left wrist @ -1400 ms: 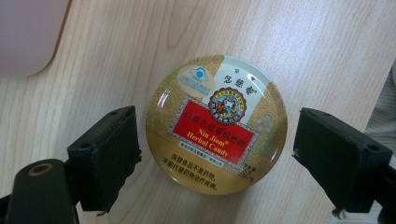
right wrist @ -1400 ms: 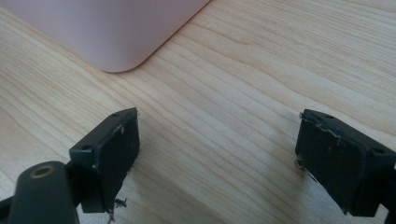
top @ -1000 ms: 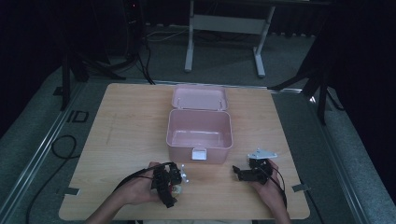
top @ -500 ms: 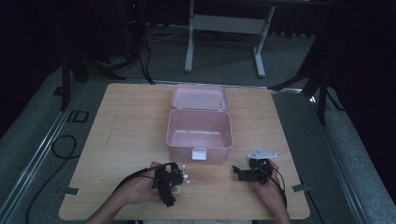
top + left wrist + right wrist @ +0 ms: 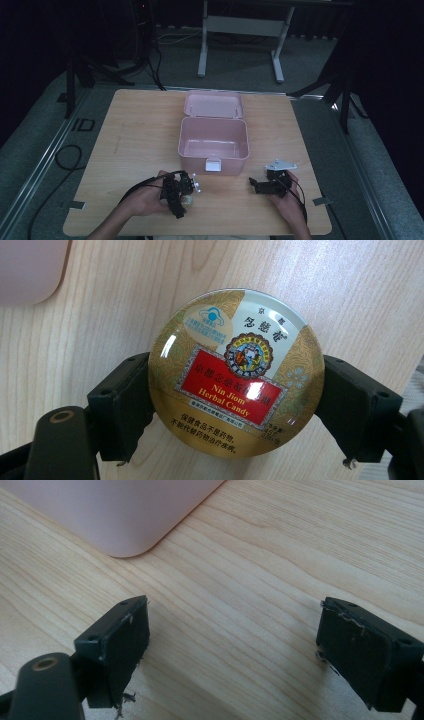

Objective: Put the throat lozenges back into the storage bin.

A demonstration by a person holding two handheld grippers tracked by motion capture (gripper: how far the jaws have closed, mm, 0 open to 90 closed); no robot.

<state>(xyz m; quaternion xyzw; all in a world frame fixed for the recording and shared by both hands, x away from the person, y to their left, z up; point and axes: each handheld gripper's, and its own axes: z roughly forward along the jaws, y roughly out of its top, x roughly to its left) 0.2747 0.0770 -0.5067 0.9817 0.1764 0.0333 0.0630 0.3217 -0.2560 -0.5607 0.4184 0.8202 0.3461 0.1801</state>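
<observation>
A: What sits on the desk (image 5: 130, 130)?

B: A pink box (image 5: 214, 142) near the middle, lid (image 5: 214, 105) laid open toward the far edge, a white latch (image 5: 213, 164) on its near wall. Nothing shows inside it in the high view.

A: And the claws?

B: The left claw (image 5: 181, 196) is at the near edge, left of the latch and a little nearer the person. It grips a round gold tin (image 5: 236, 371) by opposite sides of its rim, one jaw on each. The right claw (image 5: 257, 184) is near the box's near right corner, jaws spread wide with only bare wood between them.

A: Which way does the tin face?

B: Flat, lid up. It is round, so no long axis; in the left gripper view the red label tilts down to the right.

A: What's in the way?

B: The box corner (image 5: 127, 547) lies ahead of the right claw, apart from it. Wide bare wood lies left of the box, less to its right.
</observation>
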